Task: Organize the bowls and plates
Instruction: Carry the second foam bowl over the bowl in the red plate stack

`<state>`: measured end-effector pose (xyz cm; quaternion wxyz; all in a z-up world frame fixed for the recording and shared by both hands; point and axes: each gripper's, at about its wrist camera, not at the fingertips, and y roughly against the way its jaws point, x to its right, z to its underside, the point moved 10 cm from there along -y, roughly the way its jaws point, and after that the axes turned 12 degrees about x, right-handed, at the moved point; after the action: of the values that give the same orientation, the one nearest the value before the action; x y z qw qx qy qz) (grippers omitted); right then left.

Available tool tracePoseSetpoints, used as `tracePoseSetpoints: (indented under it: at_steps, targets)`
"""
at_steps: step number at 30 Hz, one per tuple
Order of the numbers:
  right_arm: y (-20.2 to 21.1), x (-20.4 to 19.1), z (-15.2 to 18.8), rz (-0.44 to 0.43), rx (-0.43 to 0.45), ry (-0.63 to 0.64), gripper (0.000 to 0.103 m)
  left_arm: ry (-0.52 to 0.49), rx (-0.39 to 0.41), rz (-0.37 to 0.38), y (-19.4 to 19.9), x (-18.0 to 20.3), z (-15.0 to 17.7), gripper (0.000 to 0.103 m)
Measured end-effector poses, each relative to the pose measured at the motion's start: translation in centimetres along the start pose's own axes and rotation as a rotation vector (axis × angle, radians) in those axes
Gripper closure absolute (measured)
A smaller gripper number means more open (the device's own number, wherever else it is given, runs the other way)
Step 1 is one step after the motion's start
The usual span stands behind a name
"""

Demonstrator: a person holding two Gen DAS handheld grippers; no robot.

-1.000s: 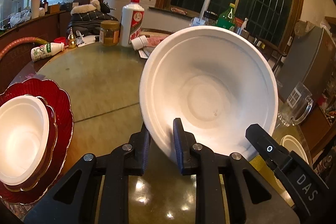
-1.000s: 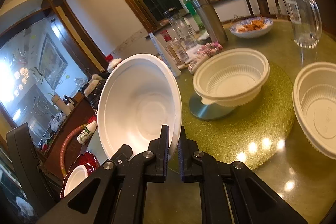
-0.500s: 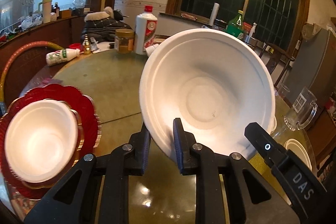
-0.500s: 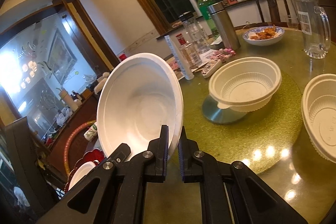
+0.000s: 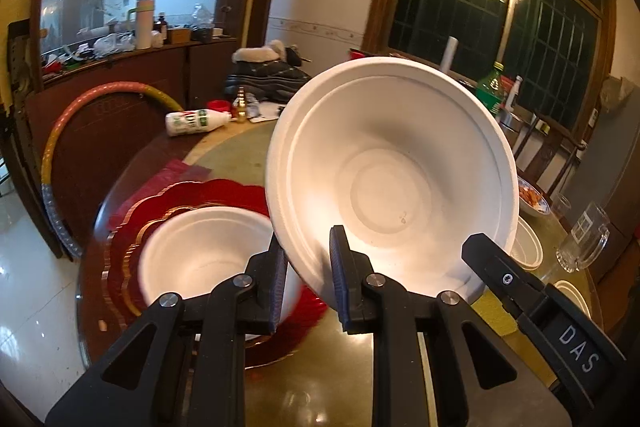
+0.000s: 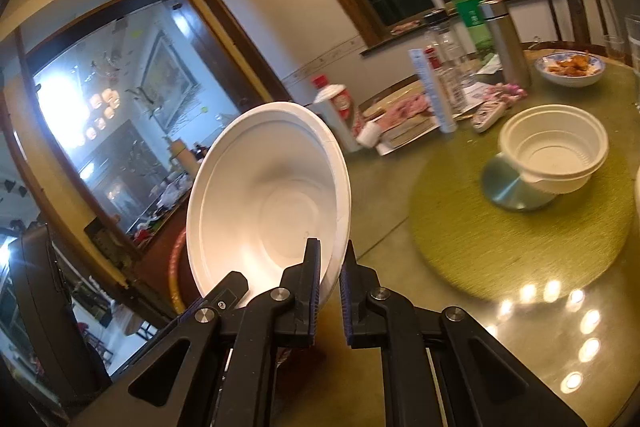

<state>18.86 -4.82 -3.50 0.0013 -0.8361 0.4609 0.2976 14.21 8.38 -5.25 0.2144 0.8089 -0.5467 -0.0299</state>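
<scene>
White foam bowl [image 5: 390,183] hangs in the air between my two tools, tipped steeply so its open mouth faces back at me. My left gripper [image 5: 307,269] pinches the rim at its lower left, one pad inside and one outside; my right gripper [image 6: 329,281], nearly closed, clamps the rim on the opposite side. Below and to the left of the held bowl sits a second white bowl [image 5: 204,259] on the stacked red scalloped plates [image 5: 132,227], near the edge of the round table [image 5: 320,387]. That stack lies on my left hand's side, so I judge the nesting move must carry the bowl leftward and down while levelling its mouth upward. Farther right, a ribbed plastic bowl [image 6: 554,151] waits on the turntable [image 6: 520,227].
</scene>
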Motion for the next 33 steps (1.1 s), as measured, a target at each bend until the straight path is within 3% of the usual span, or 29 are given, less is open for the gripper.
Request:
tracePoseSetpoints:
  at_steps: [10,22,33]
  targets:
    - [-0.8,-4.7,3.2,-0.028,-0.072,0.042,0.094,0.041,-0.041,-0.031,0.4,-4.7,0.5,0.084]
    - [-2.5,-7.1,6.3,-0.029,-0.157,0.078,0.093,0.070,-0.107,-0.054,0.0,-8.1,1.6,0.085]
    - [-3.5,-8.9,5.7,-0.017,-0.238,0.054,0.092,0.056,-0.197,0.003,0.0,-9.1,-0.5,0.085]
